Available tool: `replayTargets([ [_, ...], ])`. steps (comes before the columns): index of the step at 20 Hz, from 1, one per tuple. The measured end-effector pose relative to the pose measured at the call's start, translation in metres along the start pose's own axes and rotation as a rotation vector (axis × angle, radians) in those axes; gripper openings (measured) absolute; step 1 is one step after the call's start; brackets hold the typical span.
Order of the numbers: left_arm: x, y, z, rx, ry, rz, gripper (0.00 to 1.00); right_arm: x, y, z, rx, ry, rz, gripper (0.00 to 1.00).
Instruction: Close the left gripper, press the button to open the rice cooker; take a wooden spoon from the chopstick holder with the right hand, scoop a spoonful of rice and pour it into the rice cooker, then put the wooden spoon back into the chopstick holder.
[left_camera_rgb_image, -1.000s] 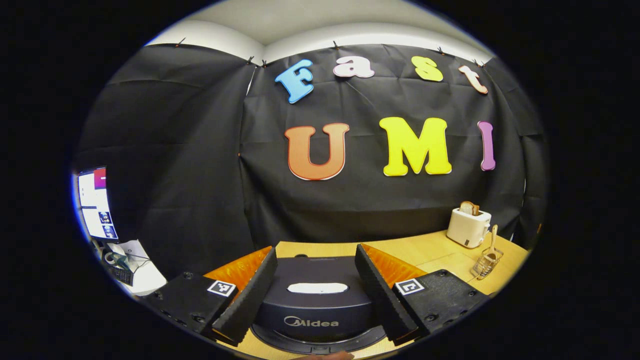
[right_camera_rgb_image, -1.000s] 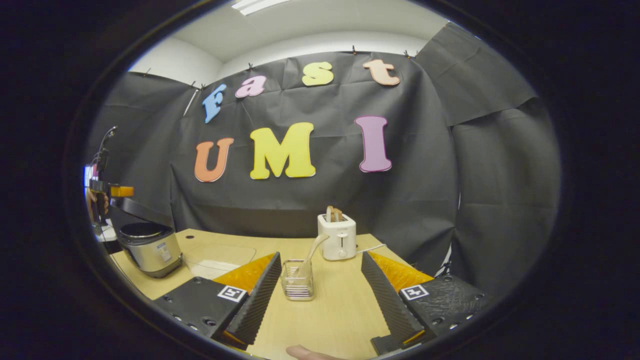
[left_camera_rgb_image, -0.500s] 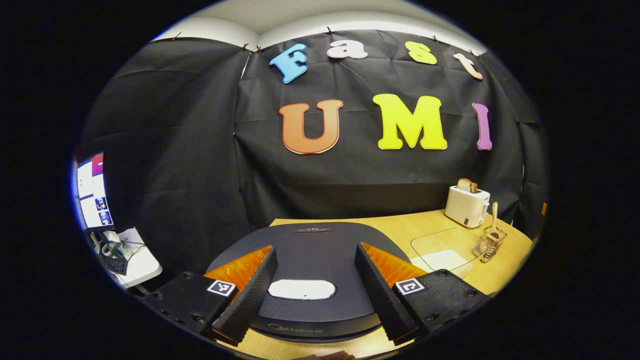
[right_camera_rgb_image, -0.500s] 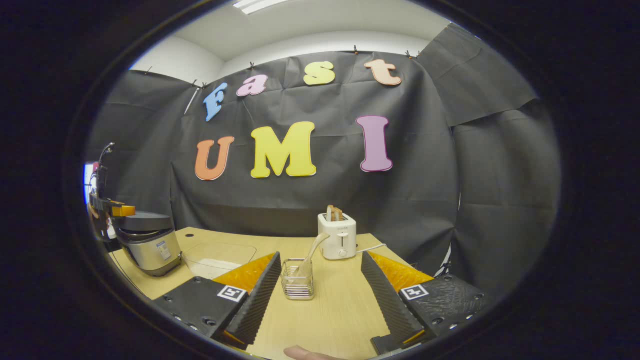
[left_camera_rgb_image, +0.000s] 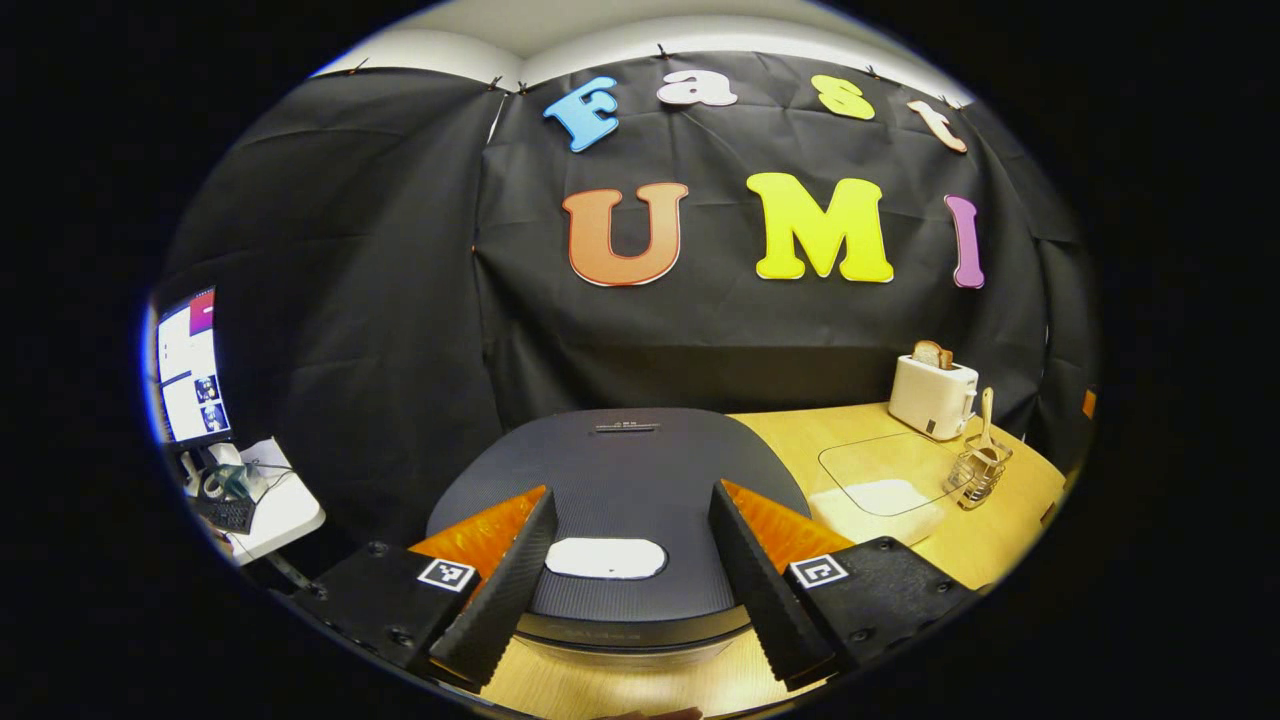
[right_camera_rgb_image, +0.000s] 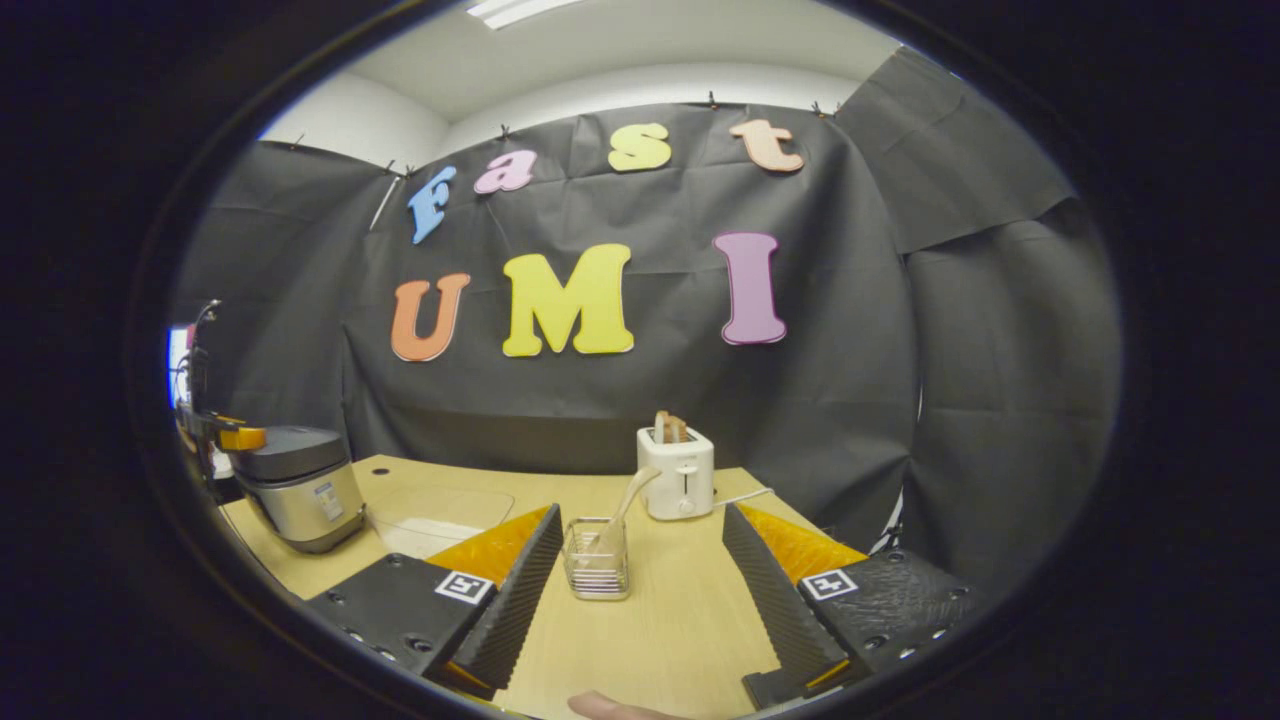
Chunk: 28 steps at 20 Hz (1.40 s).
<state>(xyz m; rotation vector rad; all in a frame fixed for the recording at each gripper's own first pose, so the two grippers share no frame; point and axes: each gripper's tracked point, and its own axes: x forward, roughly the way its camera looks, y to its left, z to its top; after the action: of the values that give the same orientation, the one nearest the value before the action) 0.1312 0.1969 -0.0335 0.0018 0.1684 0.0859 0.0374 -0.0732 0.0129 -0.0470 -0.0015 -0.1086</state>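
My left gripper (left_camera_rgb_image: 630, 492) is open and hovers low over the dark lid of the rice cooker (left_camera_rgb_image: 620, 455). The lid's white oval button (left_camera_rgb_image: 605, 558) lies between the two fingers. The lid lies flat on the silver body. In the right gripper view the cooker (right_camera_rgb_image: 298, 488) stands at the far left with the left gripper (right_camera_rgb_image: 228, 436) over its lid. My right gripper (right_camera_rgb_image: 641, 510) is open and empty above the table. Just ahead of it is the wire chopstick holder (right_camera_rgb_image: 596, 562), with the wooden spoon (right_camera_rgb_image: 632, 492) leaning out of it. A clear container of rice (right_camera_rgb_image: 432, 515) sits between cooker and holder.
A white toaster (right_camera_rgb_image: 677, 472) with bread stands behind the holder near the black wall. In the left gripper view the rice container (left_camera_rgb_image: 880, 492), holder (left_camera_rgb_image: 978, 472) and toaster (left_camera_rgb_image: 934, 396) line up to the right. A monitor (left_camera_rgb_image: 188, 365) and a side table sit left.
The cooker's lid, tilted up a second ago, has come down flat, and the left gripper has lowered with it. The right gripper has stayed still.
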Motion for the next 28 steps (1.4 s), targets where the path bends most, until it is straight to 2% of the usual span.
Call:
replayTargets([
  [2, -0.005, -0.001, -0.002, -0.002, -0.002, 0.013, 0.96, 0.000, 0.000, -0.001, -0.001, 0.001, 0.001, 0.96],
  [3, -0.009, -0.001, -0.004, 0.000, 0.001, 0.019, 0.95, 0.000, 0.000, 0.000, -0.001, 0.000, 0.001, 0.92],
  [5, -0.014, -0.002, -0.008, -0.003, 0.010, 0.021, 0.94, 0.000, 0.001, 0.001, 0.001, -0.002, 0.003, 0.92],
  [6, -0.018, -0.004, -0.007, -0.008, 0.003, 0.018, 0.94, -0.001, 0.001, 0.001, 0.003, -0.003, 0.004, 0.96],
  [10, -0.022, -0.004, -0.012, -0.032, -0.002, 0.015, 0.88, -0.003, 0.002, 0.003, 0.003, -0.006, 0.006, 0.96],
  [11, -0.020, -0.004, -0.013, -0.029, -0.003, 0.016, 0.88, -0.003, 0.002, 0.003, 0.003, -0.009, 0.008, 0.92],
  [12, -0.025, -0.003, -0.014, -0.030, -0.007, 0.018, 0.88, -0.004, 0.003, 0.004, 0.004, -0.010, 0.009, 0.92],
  [13, -0.025, -0.003, -0.014, -0.040, -0.006, 0.022, 0.87, -0.005, 0.004, 0.004, 0.004, -0.011, 0.010, 0.96],
  [17, -0.023, -0.006, -0.015, -0.052, -0.012, 0.043, 0.86, -0.009, 0.011, 0.004, -0.004, -0.013, 0.022, 0.96],
  [18, -0.024, -0.006, -0.016, -0.054, -0.014, 0.048, 0.86, -0.010, 0.012, 0.005, -0.009, -0.017, 0.026, 0.92],
  [19, -0.024, -0.007, -0.016, -0.055, -0.020, 0.054, 0.86, -0.010, 0.014, 0.006, -0.012, -0.021, 0.029, 0.96],
  [20, -0.024, -0.006, -0.017, -0.062, -0.028, 0.059, 0.86, -0.011, 0.015, 0.008, -0.014, -0.025, 0.031, 0.92],
  [21, -0.024, -0.007, -0.016, -0.072, -0.041, 0.064, 0.85, -0.012, 0.016, 0.007, -0.013, -0.026, 0.034, 0.96],
  [28, -0.026, -0.009, -0.017, -0.086, -0.037, 0.091, 0.82, -0.016, 0.023, 0.009, -0.013, -0.032, 0.053, 0.96],
])
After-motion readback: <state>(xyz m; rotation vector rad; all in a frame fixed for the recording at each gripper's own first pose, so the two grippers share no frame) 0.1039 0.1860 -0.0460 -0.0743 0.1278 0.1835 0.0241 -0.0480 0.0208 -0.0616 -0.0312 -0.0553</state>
